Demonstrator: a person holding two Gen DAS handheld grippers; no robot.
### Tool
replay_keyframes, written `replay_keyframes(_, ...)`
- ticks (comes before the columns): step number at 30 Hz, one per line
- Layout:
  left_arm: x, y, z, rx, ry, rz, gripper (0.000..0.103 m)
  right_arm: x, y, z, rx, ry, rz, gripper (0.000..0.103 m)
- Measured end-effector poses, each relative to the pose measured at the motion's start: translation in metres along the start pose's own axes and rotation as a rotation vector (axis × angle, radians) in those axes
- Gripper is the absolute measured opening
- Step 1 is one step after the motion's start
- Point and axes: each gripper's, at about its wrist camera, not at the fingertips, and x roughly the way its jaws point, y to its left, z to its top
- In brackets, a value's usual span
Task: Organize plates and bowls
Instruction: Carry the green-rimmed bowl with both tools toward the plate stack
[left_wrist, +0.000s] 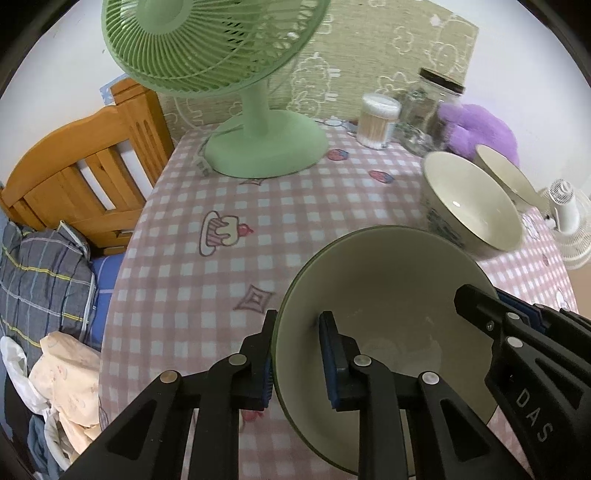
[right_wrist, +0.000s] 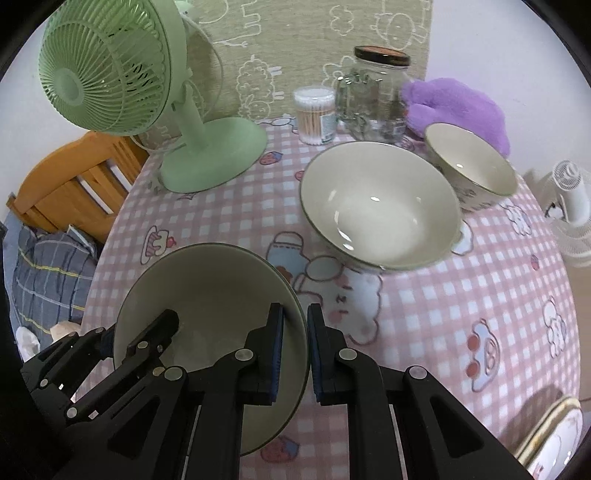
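A cream bowl with a dark rim (left_wrist: 388, 295) (right_wrist: 207, 291) is held by both grippers above the pink checked tablecloth. My left gripper (left_wrist: 297, 354) is shut on its left rim, one finger inside and one outside. My right gripper (right_wrist: 295, 332) is shut on its right rim and shows in the left wrist view (left_wrist: 517, 332). A larger cream bowl (right_wrist: 376, 206) (left_wrist: 472, 203) sits on the table beyond. A smaller bowl (right_wrist: 469, 166) (left_wrist: 506, 173) stands behind it to the right.
A green desk fan (left_wrist: 258, 147) (right_wrist: 207, 155) stands at the back left. A cotton swab tub (right_wrist: 316, 114), a glass jar (right_wrist: 376, 88) and a purple plush (right_wrist: 458, 107) line the back. A gold-rimmed plate (right_wrist: 550, 439) lies at the front right. A wooden bed frame (left_wrist: 74, 170) is left.
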Motion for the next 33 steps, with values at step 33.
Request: replay_keyframes(33,-0.091,-0.101,-0.129,-0.003,0.064,0.014,0.02,-0.107,-0.091,-0.137,-0.009,0.079,-0.002,0.016)
